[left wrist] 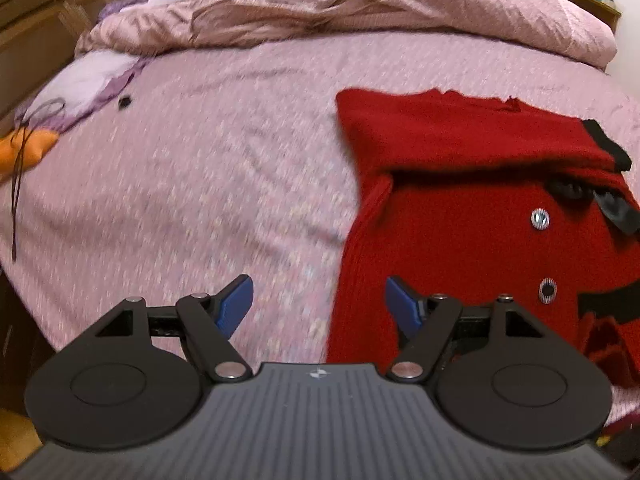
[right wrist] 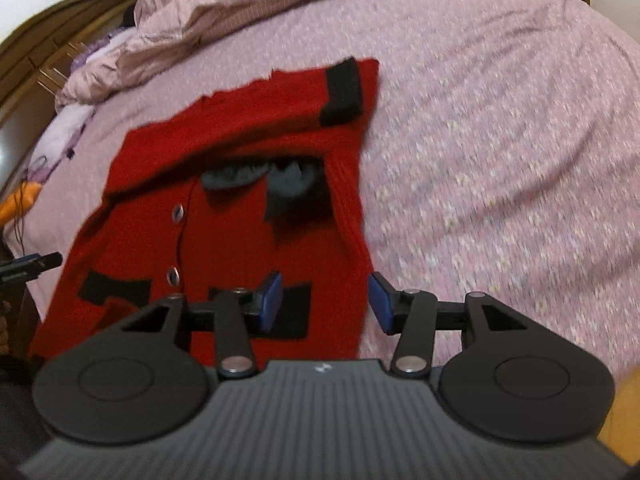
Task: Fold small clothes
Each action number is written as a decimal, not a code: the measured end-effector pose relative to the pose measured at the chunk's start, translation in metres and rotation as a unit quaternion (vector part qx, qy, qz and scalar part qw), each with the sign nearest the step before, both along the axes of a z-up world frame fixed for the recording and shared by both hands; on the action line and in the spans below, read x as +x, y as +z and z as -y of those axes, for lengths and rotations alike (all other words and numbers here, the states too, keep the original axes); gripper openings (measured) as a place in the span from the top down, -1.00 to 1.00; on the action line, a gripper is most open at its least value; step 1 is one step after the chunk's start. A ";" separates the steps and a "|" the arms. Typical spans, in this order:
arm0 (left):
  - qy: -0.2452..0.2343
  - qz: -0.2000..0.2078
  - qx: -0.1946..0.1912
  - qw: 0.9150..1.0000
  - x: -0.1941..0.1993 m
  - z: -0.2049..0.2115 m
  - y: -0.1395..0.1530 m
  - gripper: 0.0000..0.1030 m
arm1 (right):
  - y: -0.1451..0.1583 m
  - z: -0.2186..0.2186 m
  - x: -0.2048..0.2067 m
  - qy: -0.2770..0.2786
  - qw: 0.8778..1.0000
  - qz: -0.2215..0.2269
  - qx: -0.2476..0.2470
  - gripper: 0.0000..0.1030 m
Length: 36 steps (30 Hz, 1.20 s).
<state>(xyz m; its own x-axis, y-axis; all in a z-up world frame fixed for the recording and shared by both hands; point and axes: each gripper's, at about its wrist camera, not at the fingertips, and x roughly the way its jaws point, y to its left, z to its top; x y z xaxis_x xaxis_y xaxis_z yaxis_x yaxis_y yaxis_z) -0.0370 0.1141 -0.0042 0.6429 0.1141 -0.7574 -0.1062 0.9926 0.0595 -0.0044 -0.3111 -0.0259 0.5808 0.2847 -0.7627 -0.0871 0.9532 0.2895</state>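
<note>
A small red knit cardigan (left wrist: 460, 208) with black trim and silver buttons lies on the pink bed. Both sleeves are folded across its upper part. In the right wrist view the cardigan (right wrist: 224, 232) shows a black cuff (right wrist: 344, 94) at its top right. My left gripper (left wrist: 320, 304) is open and empty, above the cardigan's lower left edge. My right gripper (right wrist: 326, 300) is open and empty, above the cardigan's lower right edge. The tip of the left gripper (right wrist: 36, 264) shows at the left edge of the right wrist view.
The pink bedsheet (left wrist: 200, 200) spreads around the cardigan. A crumpled pink quilt (left wrist: 360, 4) lies at the head of the bed. A purple and orange cloth item (left wrist: 48, 128) lies at the far left. A wooden headboard (left wrist: 32, 12) stands behind.
</note>
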 end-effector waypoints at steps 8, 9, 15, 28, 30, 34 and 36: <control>-0.005 -0.045 -0.080 0.996 -0.023 -0.016 -0.018 -0.50 | -0.011 0.005 -0.018 0.001 1.000 -0.020 -0.009 0.03; -0.007 -0.048 -0.088 0.995 -0.024 -0.015 -0.020 -0.50 | -0.012 0.005 -0.020 0.003 1.000 -0.023 -0.009 0.03; -0.036 -0.054 -0.054 0.996 -0.028 0.001 -0.027 -0.50 | -0.021 0.004 -0.024 0.009 0.999 -0.032 -0.001 0.04; -0.070 -0.044 -0.050 0.995 -0.034 0.012 -0.024 -0.43 | -0.026 0.000 -0.025 0.023 0.999 -0.036 0.017 0.04; -0.074 -0.044 -0.046 0.995 -0.035 0.013 -0.023 -0.38 | -0.027 0.000 -0.024 0.024 0.999 -0.038 0.021 0.04; -0.096 -0.050 -0.027 0.994 -0.038 0.019 -0.023 -0.34 | -0.028 -0.003 -0.024 0.028 0.999 -0.038 0.011 0.05; -0.103 -0.054 -0.019 0.993 -0.038 0.022 -0.024 -0.34 | -0.027 -0.006 -0.024 0.034 0.999 -0.037 0.001 0.05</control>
<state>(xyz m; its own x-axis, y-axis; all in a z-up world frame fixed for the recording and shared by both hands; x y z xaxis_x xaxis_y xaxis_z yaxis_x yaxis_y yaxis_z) -0.0752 0.0925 -0.0279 0.5651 -0.0410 -0.8240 0.1034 0.9944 0.0215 -0.0287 -0.3051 -0.0531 0.5026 0.3224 -0.8021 -0.1295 0.9455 0.2989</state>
